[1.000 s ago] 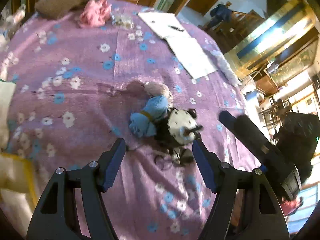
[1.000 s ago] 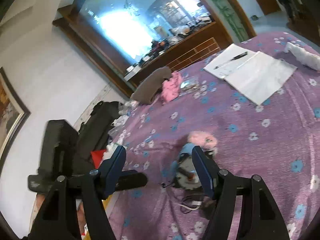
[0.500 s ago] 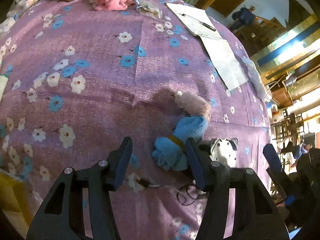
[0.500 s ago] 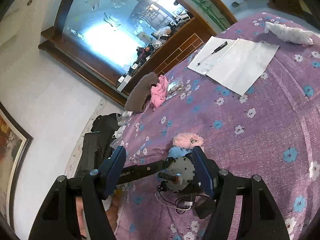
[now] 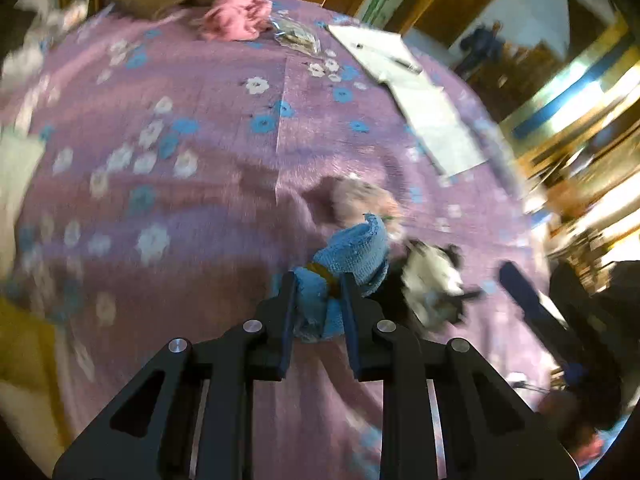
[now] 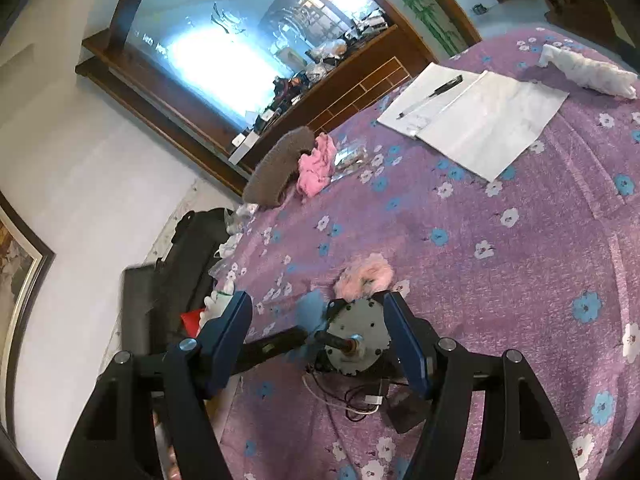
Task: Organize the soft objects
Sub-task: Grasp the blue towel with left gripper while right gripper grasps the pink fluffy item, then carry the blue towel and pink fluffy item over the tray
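in the left wrist view, blurred by motion, the purple flowered cloth (image 5: 200, 128) fills the frame. at lower centre the left gripper (image 5: 318, 300) is clenched on a blue knitted bundle (image 5: 352, 256) tied with a yellow band, its near end squeezed between the two fingers. just above the bundle lies a fluffy pink puff (image 5: 360, 200), and to the right of it a small motor (image 5: 432, 280), smeared here to a pale and dark blur. a pink cloth (image 5: 236, 20) sits at the upper centre, with white papers (image 5: 432, 112) at the upper right.

the right wrist view is sharp. a brown knitted piece (image 6: 280, 168) and the pink cloth (image 6: 316, 164) lie at the cloth's far edge, left of centre. at lower centre the right gripper (image 6: 320, 340) is spread wide and holds nothing; the motor (image 6: 360, 336) with its shaft and loose wires lies between the fingers, close by the right one. only a blurred blue scrap of the bundle (image 6: 310, 308) shows, with the puff (image 6: 364, 276) just beyond. a pen (image 6: 432, 94) on the papers (image 6: 480, 124) and a white fluffy roll (image 6: 588, 72) at the upper right show plainly here.
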A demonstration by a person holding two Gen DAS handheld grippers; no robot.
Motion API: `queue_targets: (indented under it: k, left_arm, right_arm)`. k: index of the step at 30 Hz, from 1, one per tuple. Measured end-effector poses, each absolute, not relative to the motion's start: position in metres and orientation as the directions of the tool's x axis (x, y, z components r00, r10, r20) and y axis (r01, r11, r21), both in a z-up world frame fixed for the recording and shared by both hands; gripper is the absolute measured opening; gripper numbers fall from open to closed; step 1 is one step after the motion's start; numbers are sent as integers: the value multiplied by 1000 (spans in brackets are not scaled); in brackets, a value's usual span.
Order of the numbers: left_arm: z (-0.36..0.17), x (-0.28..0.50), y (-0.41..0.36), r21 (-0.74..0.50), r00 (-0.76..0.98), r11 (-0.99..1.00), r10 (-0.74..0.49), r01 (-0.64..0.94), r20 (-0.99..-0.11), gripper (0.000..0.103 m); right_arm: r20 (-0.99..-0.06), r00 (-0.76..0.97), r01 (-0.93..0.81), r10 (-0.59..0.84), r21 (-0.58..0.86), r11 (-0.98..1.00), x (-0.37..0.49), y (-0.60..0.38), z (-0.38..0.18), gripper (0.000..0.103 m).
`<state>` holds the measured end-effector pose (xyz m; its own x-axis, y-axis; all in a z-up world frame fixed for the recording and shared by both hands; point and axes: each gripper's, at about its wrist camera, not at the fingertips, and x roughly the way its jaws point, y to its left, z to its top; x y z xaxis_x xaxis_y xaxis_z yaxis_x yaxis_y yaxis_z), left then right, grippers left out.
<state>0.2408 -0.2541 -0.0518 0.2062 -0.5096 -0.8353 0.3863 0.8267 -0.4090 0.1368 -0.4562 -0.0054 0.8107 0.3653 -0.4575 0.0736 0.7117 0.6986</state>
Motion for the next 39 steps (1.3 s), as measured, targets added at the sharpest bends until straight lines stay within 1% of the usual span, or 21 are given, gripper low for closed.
queue_targets:
  k: [3, 5, 9, 12, 15, 16, 17, 18, 19, 21, 22, 23, 25, 27, 29, 31, 33, 36, 38, 39]
  left_arm:
    - [-40, 220, -217, -474, 228, 812, -560, 340, -796, 20]
    - [-34, 204, -193, -499, 238, 804, -579, 323, -780, 20]
    - [-23, 169, -146, -502, 289, 811, -579, 302, -762, 20]
    - [-19, 147, -119, -530, 293, 798, -600, 288, -744, 20]
    - [-16, 131, -99, -553, 296, 786, -617, 275, -729, 20]
    - [-14, 127, -94, -553, 301, 786, -617, 276, -727, 20]
    - [-13, 122, -88, -551, 312, 788, -615, 275, -724, 20]
    - [-13, 120, -86, -550, 316, 788, -616, 278, -722, 20]
    - [-14, 118, -85, -546, 312, 788, -615, 284, -725, 20]
    - [-21, 117, -82, -554, 289, 786, -616, 274, -733, 20]
    - [-23, 115, -81, -559, 279, 782, -621, 275, -732, 20]
    - [-24, 113, -79, -561, 274, 780, -624, 277, -732, 20]
    - [-23, 110, -76, -568, 275, 773, -632, 281, -724, 20]
    - [-22, 110, -75, -576, 271, 767, -640, 283, -719, 20]
    - [-18, 106, -72, -574, 277, 764, -643, 294, -714, 20]
    - [-15, 102, -71, -572, 288, 765, -643, 297, -710, 20]
    - [-13, 98, -68, -579, 292, 761, -648, 293, -704, 20]
    - [-8, 89, -64, -579, 305, 759, -650, 297, -696, 20]
    - [-4, 80, -59, -579, 320, 758, -652, 300, -687, 20]
    - [-2, 77, -57, -577, 329, 760, -650, 299, -686, 20]
  right_arm:
    - [-505, 792, 96, 343, 658, 747, 145, -453, 1, 68]
    - [-588, 737, 133, 332, 608, 783, 164, -446, 5, 68]
    - [-714, 642, 148, 278, 471, 869, 215, -431, 12, 68]
    - [-811, 526, 188, 257, 405, 894, 250, -428, -4, 68]
    - [-869, 438, 237, 231, 359, 903, 270, -424, -25, 68]
    - [-892, 393, 235, 225, 334, 913, 275, -419, -34, 67]
    - [-898, 377, 239, 227, 331, 913, 277, -417, -39, 64]
    - [-898, 372, 250, 237, 342, 906, 277, -417, -42, 60]
    - [-901, 365, 257, 234, 339, 905, 278, -418, -44, 48]
    - [-914, 371, 278, 165, 278, 919, 278, -418, -44, 36]
    - [-919, 361, 291, 158, 272, 917, 280, -418, -45, 33]
    - [-914, 362, 296, 183, 299, 907, 280, -420, -47, 31]
    - [-914, 366, 295, 174, 291, 910, 277, -420, -46, 25]
    - [-904, 390, 294, 173, 300, 908, 269, -419, -40, 22]
    - [-887, 430, 284, 169, 310, 907, 263, -416, -26, 22]
    - [-850, 497, 253, 175, 335, 908, 244, -409, -8, 22]
    - [-797, 566, 205, 212, 385, 900, 221, -398, 12, 22]
    - [-692, 674, 109, 259, 440, 891, 172, -374, 44, 22]
    - [-622, 723, 48, 299, 477, 877, 132, -351, 53, 22]
    - [-602, 733, 30, 317, 494, 869, 118, -339, 52, 22]
